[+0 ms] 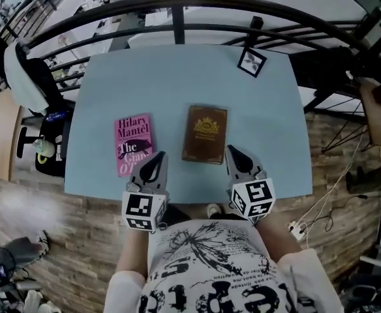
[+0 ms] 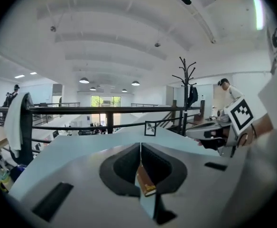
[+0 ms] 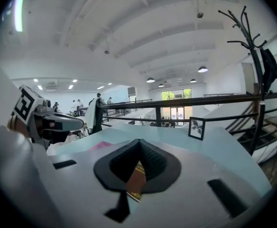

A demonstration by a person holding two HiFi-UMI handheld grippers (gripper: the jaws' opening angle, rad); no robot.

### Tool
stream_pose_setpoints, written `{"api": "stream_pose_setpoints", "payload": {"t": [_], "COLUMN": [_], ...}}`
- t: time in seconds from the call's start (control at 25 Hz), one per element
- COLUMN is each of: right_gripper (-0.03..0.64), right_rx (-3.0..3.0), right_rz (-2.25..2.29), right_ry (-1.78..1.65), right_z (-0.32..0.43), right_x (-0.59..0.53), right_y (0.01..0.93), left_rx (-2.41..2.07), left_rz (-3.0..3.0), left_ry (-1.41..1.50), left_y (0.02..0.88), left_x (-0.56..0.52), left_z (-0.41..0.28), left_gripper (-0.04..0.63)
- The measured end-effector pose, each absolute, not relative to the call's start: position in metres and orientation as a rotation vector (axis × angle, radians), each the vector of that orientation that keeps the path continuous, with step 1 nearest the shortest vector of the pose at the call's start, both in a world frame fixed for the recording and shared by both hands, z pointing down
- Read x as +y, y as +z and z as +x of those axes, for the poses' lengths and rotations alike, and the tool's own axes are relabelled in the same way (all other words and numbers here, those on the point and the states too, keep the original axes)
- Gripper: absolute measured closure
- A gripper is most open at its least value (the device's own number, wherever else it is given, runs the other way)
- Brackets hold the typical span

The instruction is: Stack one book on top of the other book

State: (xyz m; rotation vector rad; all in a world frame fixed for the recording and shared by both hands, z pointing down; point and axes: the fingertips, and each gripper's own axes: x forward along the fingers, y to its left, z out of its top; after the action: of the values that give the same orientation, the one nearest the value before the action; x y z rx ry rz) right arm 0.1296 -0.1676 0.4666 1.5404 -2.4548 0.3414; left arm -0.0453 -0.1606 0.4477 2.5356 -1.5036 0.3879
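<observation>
- Your left tongs (image 1: 155,158) and right tongs (image 1: 232,151) are both pressed shut and empty. They hover over the near edge of the pale blue worktop (image 1: 177,77), probably lining up for an approach.
- The pink paperback book (image 1: 134,144) and the brown hardback book (image 1: 205,134) lie flat side by side, apart, not yet stacked.

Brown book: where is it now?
Head view: the brown book lies flat near the middle of the light-blue table, right of the pink book, with the right gripper by its near right corner.
</observation>
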Motion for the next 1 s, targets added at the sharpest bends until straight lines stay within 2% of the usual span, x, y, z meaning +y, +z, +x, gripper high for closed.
{"api": "stream_pose_setpoints", "payload": {"t": [0.52,0.6,0.64,0.72,0.76,0.8,1.0], "right_gripper": [0.619,0.459,0.422,0.402,0.391,0.377,0.376], "right_rx": [-2.097,-2.102,-2.106,-2.101,-2.092,-2.082,-2.037], "right_rz": [1.670,1.621,1.597,1.581,1.583,1.585,1.560], "right_ry": [0.664,0.739,0.775,0.827,0.847,0.866,0.998], "right_z": [0.137,0.135,0.134,0.135,0.137,0.140,0.150], "right_x": [-0.179,-0.183,-0.186,-0.192,-0.196,-0.199,-0.211], "right_y": [0.554,0.568,0.574,0.584,0.589,0.595,0.628], "left_rx": [-0.917,-0.847,-0.816,-0.764,-0.746,-0.737,-0.768], "left_rz": [2.432,2.399,2.389,2.374,2.366,2.354,2.251], "left_ry": [0.571,0.575,0.578,0.587,0.590,0.595,0.668], "left_y": [0.549,0.564,0.569,0.579,0.583,0.588,0.625], "left_x": [-0.207,-0.209,-0.210,-0.213,-0.215,-0.218,-0.234], "left_z": [-0.009,0.000,0.004,0.011,0.015,0.017,0.020], "left_gripper": [0.584,0.583,0.583,0.559,0.466,0.418,0.410]}}
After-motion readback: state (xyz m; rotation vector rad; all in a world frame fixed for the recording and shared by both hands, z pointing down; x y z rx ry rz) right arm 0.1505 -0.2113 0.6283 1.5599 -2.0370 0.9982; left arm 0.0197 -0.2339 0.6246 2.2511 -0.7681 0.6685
